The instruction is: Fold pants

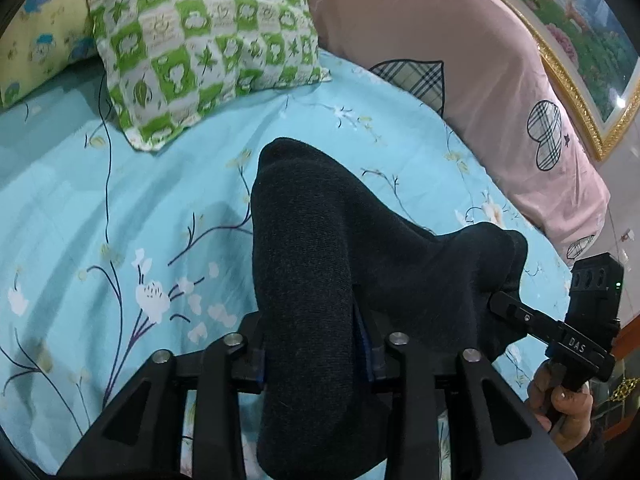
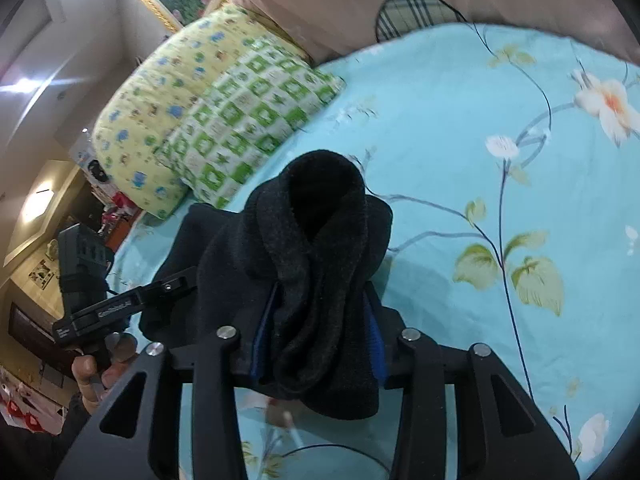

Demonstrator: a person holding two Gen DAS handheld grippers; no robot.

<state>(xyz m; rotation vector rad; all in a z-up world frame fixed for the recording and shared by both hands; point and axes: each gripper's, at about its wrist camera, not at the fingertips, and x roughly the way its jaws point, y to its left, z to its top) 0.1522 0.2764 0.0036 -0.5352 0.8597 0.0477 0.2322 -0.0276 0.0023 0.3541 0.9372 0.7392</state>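
Pinching the dark pants (image 1: 320, 264) at two separate edges above the floral bed (image 1: 120, 220) — left claw (image 1: 316, 356) and right claw (image 2: 316, 344) both clamped on cloth — presumably to spread them for folding.

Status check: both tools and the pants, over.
Left tool shut on pants. Right tool shut on pants too. Green checked pillow beyond, apart.

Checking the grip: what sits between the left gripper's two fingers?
Dark pants fabric fills the gap of the left gripper, bunched between the fingers, in the left wrist view.
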